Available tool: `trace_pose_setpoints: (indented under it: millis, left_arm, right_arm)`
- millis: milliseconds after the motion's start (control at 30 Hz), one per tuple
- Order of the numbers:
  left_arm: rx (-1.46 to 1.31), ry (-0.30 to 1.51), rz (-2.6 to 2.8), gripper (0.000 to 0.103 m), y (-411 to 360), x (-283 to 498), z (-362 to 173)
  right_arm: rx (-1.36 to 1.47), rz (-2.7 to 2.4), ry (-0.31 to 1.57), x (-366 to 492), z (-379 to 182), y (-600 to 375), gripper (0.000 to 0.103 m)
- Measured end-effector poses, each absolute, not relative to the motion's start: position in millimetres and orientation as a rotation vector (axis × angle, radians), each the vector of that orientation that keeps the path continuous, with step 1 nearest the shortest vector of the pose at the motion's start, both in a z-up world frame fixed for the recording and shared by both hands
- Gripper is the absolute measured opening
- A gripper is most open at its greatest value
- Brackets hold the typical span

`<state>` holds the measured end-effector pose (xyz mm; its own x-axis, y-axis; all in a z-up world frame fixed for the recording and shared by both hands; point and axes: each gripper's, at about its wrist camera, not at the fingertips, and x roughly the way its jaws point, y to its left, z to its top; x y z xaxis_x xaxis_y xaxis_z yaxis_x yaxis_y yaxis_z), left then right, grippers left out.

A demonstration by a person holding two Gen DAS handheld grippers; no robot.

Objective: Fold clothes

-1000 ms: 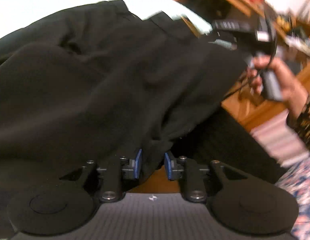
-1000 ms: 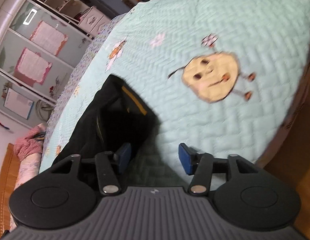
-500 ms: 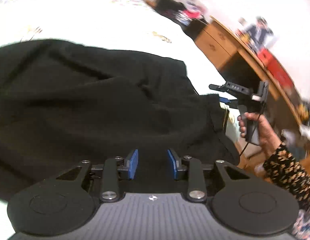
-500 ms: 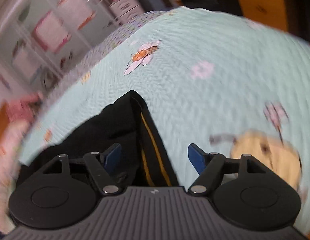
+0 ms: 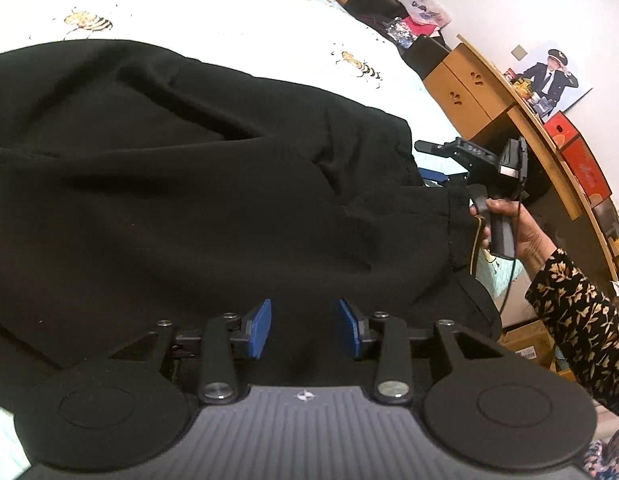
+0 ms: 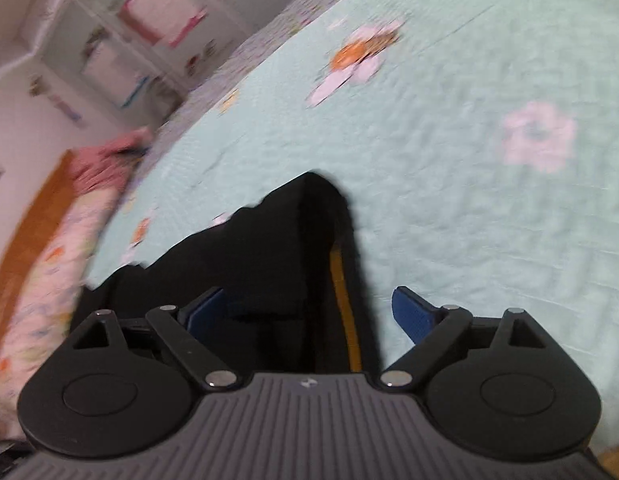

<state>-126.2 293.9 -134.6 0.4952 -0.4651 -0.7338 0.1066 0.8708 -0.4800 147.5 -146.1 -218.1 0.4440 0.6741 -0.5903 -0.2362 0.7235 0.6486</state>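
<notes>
A black garment (image 5: 189, 200) lies spread and rumpled over the bed. My left gripper (image 5: 304, 328) hovers over its near edge. Its jaws are opening; the blue pads stand apart and press on nothing. In the right wrist view a corner of the black garment (image 6: 277, 264), with a yellow stripe (image 6: 343, 296), lies between the wide pads of my right gripper (image 6: 307, 308). Those jaws are opening too, and the pads do not touch the cloth. The left wrist view shows the right gripper (image 5: 429, 160) at the garment's far right edge, held by a hand (image 5: 525, 236).
The bed has a pale quilt (image 6: 489, 220) printed with flowers and bees. A wooden desk with drawers (image 5: 469, 92) stands close on the right. A floral pillow (image 6: 41, 272) and a wooden headboard (image 6: 33, 208) lie at the left. A patterned sleeve (image 5: 577, 320) reaches in.
The left pads have drawn apart and let go of the black cloth, which now lies on the bed. The right jaws widened as the gripper swept across the quilt to the garment's corner.
</notes>
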Motion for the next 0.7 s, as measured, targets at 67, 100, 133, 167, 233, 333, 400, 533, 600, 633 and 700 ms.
trace_pose_setpoints:
  millis: [67, 100, 133, 167, 233, 333, 400, 533, 600, 633, 700]
  left_arm:
    - [-0.409, 1.007, -0.359, 0.04, 293, -122, -138]
    - [-0.413, 1.011, -0.36, 0.04, 293, -121, -140]
    - [-0.414, 1.016, -0.363, 0.04, 292, -120, -140]
    - [-0.415, 1.02, -0.366, 0.04, 291, -120, -141]
    - [-0.417, 1.028, -0.372, 0.042, 289, -119, -144]
    - [-0.418, 1.039, -0.372, 0.042, 288, -117, -147]
    - [-0.428, 1.048, -0.369, 0.042, 289, -115, -149]
    - [-0.441, 1.048, -0.351, 0.044, 293, -111, -150]
    - [-0.448, 1.043, -0.345, 0.046, 296, -110, -151]
    - [-0.447, 1.044, -0.342, 0.046, 297, -109, -153]
    - [-0.444, 1.053, -0.335, 0.046, 296, -107, -157]
  right_arm:
    - [0.509, 0.673, 0.996, 155, -219, -138, 0.092]
    - [0.511, 0.695, 1.009, 159, -220, -136, 0.092]
    - [0.513, 0.717, 1.023, 163, -220, -135, 0.092]
    - [0.553, 0.75, 1.031, 168, -224, -136, 0.092]
    - [0.623, 0.816, 1.036, 177, -230, -137, 0.092]
    - [0.617, 0.839, 1.006, 185, -231, -129, 0.09]
    - [0.587, 0.834, 1.007, 189, -228, -117, 0.092]
    - [0.43, 0.849, 1.009, 182, -217, -92, 0.094]
    - [0.34, 0.847, 1.006, 172, -210, -82, 0.091]
    - [0.296, 0.837, 1.009, 166, -207, -78, 0.088]
    - [0.226, 0.784, 0.998, 156, -197, -67, 0.067]
